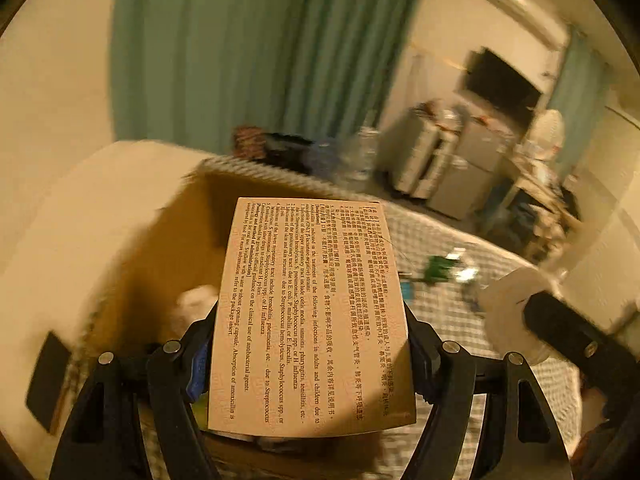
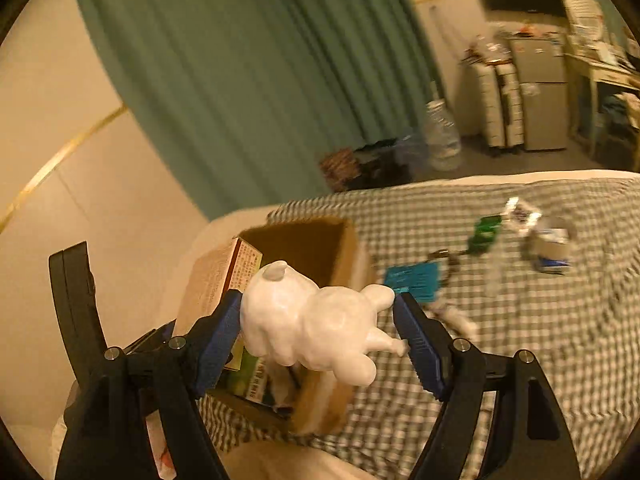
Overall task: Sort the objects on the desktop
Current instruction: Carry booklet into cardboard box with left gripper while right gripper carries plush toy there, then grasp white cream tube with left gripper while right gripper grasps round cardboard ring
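My left gripper (image 1: 312, 344): jaws wide, clamped on a printed medicine box (image 1: 312, 316), held above the cardboard box (image 1: 160, 248). My right gripper (image 2: 320, 332): jaws wide, pads pressing a white animal figurine (image 2: 312, 324) over the same carton. Beyond, on the checked cloth (image 2: 500, 340): a teal card (image 2: 414, 280), a green item (image 2: 484, 234).

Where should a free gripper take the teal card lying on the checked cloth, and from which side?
The teal card lies flat on the checked cloth, so there is no body to clamp. Probably best to pinch a long edge from above with the fingers tipped steeply. Its far edge looks clearer; small blurred items lie by its near right corner, and the cardboard box stands to its left.
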Demonstrator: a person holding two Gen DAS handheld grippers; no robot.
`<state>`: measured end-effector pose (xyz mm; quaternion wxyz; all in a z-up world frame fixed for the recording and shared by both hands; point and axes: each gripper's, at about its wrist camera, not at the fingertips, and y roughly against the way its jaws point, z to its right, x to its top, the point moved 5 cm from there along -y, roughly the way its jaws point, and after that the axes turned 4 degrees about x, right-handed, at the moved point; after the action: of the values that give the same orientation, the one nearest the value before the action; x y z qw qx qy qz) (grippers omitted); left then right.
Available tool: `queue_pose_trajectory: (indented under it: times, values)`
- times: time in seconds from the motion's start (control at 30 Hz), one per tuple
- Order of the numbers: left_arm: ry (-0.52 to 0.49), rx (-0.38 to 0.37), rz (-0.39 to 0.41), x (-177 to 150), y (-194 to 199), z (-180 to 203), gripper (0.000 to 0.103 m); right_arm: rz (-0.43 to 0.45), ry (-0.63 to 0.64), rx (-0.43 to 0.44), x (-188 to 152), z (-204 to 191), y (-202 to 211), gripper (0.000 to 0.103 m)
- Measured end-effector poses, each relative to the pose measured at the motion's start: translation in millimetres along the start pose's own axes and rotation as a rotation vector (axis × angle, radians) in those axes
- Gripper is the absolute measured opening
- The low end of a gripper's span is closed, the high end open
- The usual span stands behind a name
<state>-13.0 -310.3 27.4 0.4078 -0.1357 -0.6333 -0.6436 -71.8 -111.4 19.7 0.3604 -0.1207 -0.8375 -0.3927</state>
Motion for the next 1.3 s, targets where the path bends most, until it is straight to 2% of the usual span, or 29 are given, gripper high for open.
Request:
queue_pose_trajectory:
  times: [0.1, 0.23, 0.27, 0.33, 0.4, 0.5, 0.7, 0.8, 0.97, 1.1, 1.2, 1.3]
  values:
    - [0.011, 0.067, -0.020, -4.8, -23.7, -32.0, 0.077, -0.054, 0.027, 0.023, 0.2, -11.4, -36.1, 0.076]
    - [0.023, 0.062, -0.045, -9.7, -43.8, -46.6, 0.077, -0.090, 0.027, 0.028, 3.8, -16.0, -75.8, 0.077]
    - [0.017, 0.059, -0.049, -10.5, -47.8, -46.6, 0.079, -0.110, 0.027, 0.035, 4.8, -16.4, -86.2, 0.078]
    - [-0.019, 0.058, -0.064, -12.2, -55.3, -42.9, 0.090, -0.147, 0.028, 0.031, 5.5, -18.5, -97.5, 0.089]
    - [-0.046, 0.068, -0.064, -14.6, -52.3, -48.6, 0.094, -0.128, 0.019, 0.002, 9.0, -12.5, -96.0, 0.093]
    - [-0.052, 0.085, -0.061, -14.2, -48.7, -44.9, 0.094, -0.075, 0.031, -0.015, 11.4, -7.8, -77.5, 0.093]
    - [-0.058, 0.060, 0.000, -18.5, -15.6, -14.4, 0.099, 0.116, 0.133, -0.222, 8.4, 13.5, -5.2, 0.098]
    - [-0.063, 0.021, 0.017, -26.1, 3.5, 18.1, 0.099, 0.148, 0.185, -0.310, -4.0, 31.5, 30.5, 0.098]
    - [-0.108, -0.023, 0.053, -40.3, 22.6, 87.7, 0.100, 0.207, 0.175, -0.336, -18.3, 69.1, 86.4, 0.098]
    - [-0.121, -0.060, 0.097, -55.7, 30.0, 133.3, 0.100, 0.300, 0.152, -0.366, -22.2, 113.8, 134.9, 0.098]
    - [-0.129, -0.051, 0.113, -67.8, 22.2, 162.4, 0.100, 0.357, 0.125, -0.385, -25.0, 145.3, 157.5, 0.098]
    - [-0.120, -0.042, 0.076, -79.7, 4.1, 176.7, 0.100, 0.481, 0.056, -0.393, -32.5, 177.9, 178.7, 0.098]
